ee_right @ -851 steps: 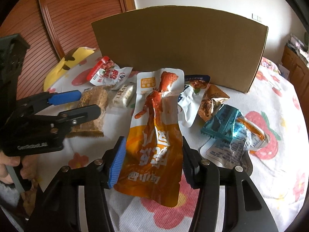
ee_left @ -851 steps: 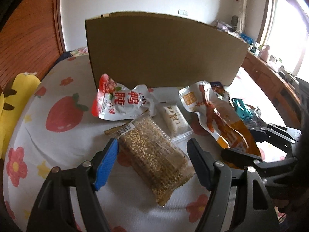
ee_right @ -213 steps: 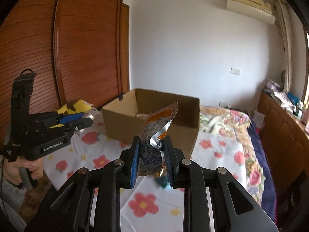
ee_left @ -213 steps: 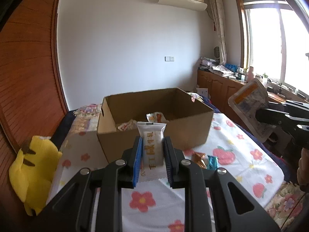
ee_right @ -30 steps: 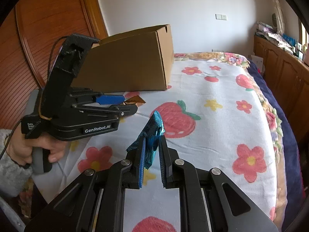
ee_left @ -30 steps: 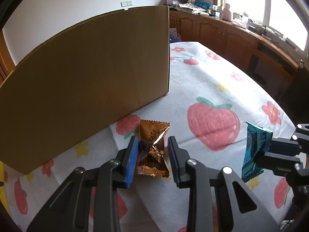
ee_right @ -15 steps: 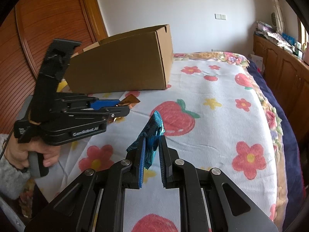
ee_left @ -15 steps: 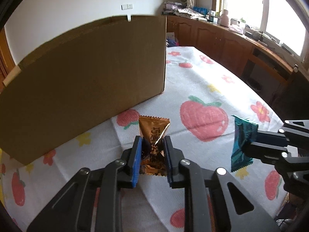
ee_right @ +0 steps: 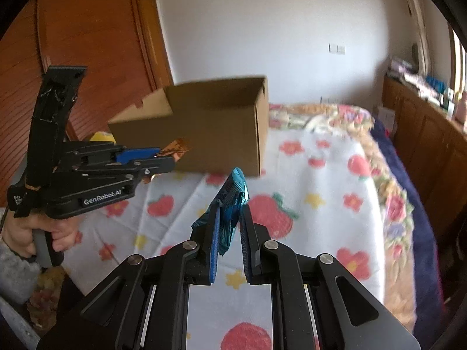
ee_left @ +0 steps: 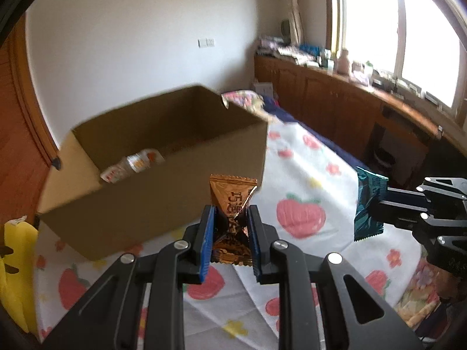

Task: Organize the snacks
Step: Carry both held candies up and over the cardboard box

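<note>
Left wrist view: both grippers hold a snack packet in the air, above the bed.
Left gripper (ee_left: 230,233) pinches an orange packet (ee_left: 233,204); right gripper (ee_right: 229,240) clamps a teal packet (ee_right: 230,204). Cardboard box (ee_left: 163,180) sits on the flowered bedspread (ee_left: 306,192) just beyond, open, with pouches (ee_left: 131,166) inside.

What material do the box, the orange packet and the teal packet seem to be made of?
Box: plain brown cardboard, matte, with thin cut edges at the open top.
Orange packet: probably metallised plastic film, shiny, creased, with a crimped serrated end; held by the left gripper.
Teal packet: probably glossy foil-like film, wrinkled and reflective; held by the right gripper.
</note>
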Tool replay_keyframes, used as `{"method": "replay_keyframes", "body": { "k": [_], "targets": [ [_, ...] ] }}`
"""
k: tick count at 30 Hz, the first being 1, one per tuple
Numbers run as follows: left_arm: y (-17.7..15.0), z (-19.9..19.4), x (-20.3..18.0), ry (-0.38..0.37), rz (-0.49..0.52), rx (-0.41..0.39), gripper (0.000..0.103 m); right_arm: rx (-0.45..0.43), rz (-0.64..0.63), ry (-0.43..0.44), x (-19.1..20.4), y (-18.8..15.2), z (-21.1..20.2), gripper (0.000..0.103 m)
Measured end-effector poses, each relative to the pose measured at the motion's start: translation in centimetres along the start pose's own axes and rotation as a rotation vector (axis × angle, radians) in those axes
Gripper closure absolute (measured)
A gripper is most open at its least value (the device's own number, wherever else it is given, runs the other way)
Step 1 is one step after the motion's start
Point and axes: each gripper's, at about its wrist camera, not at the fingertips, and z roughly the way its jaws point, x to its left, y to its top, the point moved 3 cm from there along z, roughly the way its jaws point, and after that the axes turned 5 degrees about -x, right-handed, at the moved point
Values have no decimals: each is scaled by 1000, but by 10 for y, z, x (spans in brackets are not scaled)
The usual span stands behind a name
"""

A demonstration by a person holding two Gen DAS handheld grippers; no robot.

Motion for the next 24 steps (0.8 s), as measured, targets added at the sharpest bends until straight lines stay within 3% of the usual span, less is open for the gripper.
{"method": "replay_keyframes", "body": {
  "k": [12, 24],
  "targets": [
    [52, -57, 37, 66, -9, -169, 83, -136, -93, 3, 25, 72, -39, 92],
    [68, -42, 82, 138, 0, -195, 82, -183, -170, 56, 51, 123, -4, 92]
  ]
}}
